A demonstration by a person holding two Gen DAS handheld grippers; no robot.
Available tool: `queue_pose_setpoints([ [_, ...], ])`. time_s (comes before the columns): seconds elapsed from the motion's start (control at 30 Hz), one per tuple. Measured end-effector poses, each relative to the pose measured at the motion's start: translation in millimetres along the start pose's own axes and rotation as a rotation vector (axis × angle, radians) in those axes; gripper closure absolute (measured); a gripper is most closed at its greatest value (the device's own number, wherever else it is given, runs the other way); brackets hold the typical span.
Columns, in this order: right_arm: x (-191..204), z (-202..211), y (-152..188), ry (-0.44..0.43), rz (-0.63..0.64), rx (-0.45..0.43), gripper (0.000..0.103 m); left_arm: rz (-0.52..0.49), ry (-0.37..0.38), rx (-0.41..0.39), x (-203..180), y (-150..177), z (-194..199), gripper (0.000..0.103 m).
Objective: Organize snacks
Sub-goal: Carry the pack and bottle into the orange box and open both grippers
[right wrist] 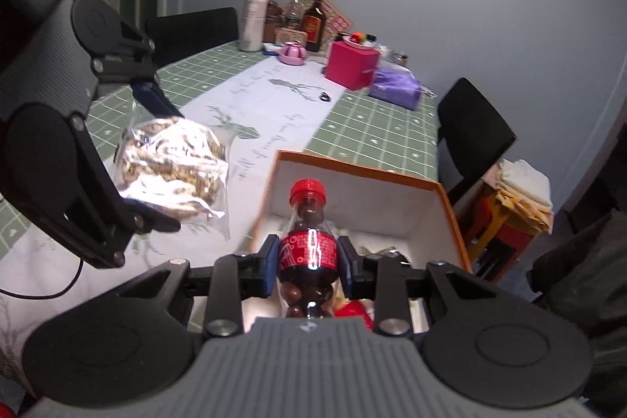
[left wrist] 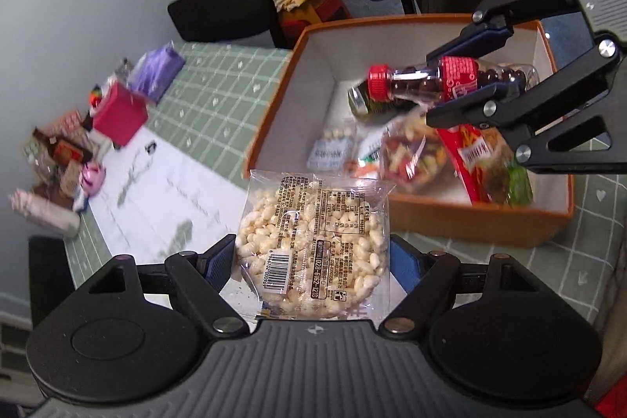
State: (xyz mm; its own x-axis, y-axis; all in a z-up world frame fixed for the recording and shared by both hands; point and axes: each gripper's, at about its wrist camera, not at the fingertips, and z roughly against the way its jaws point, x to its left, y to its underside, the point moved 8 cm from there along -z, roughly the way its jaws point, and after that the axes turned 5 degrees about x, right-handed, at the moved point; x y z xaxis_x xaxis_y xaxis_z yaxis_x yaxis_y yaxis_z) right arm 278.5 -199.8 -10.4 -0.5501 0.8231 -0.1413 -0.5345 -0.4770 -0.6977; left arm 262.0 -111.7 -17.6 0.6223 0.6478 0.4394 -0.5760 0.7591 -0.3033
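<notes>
Your left gripper [left wrist: 311,257]: fingers pinching clear puffed-snack packet [left wrist: 313,241] by both edges, held up over surface [left wrist: 219,96], just short of orange box [left wrist: 470,218]. Your right gripper [right wrist: 307,261]: fingers clamped on red-capped bottle [right wrist: 308,241] of chocolate balls, above box, cap pointing away. Snack bags [left wrist: 415,151] lie inside box. Clutter at surface's far end.

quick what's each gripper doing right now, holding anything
Left gripper: shut on the clear packet of puffed rice snack, held off the table.
Right gripper: shut on the small red-capped bottle, above the orange box.
</notes>
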Motion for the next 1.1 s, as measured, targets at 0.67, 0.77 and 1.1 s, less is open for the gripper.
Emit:
queue_pose_setpoints([
  [0.67,-85,-104,29,0.000,-0.129,0.232,0.074,0.000,0.056,0.087,-11,-84,-106,0.010],
  [0.77,-81,-117,31,-0.017,-0.122,0.258,0.074,-0.007,0.064,0.125,-15,-80,-121,0.010],
  [1.1,-78,-133,38,-0.045,-0.129,0.283,0.068,-0.004,0.062,0.169,-17,-75,-143,0.005],
])
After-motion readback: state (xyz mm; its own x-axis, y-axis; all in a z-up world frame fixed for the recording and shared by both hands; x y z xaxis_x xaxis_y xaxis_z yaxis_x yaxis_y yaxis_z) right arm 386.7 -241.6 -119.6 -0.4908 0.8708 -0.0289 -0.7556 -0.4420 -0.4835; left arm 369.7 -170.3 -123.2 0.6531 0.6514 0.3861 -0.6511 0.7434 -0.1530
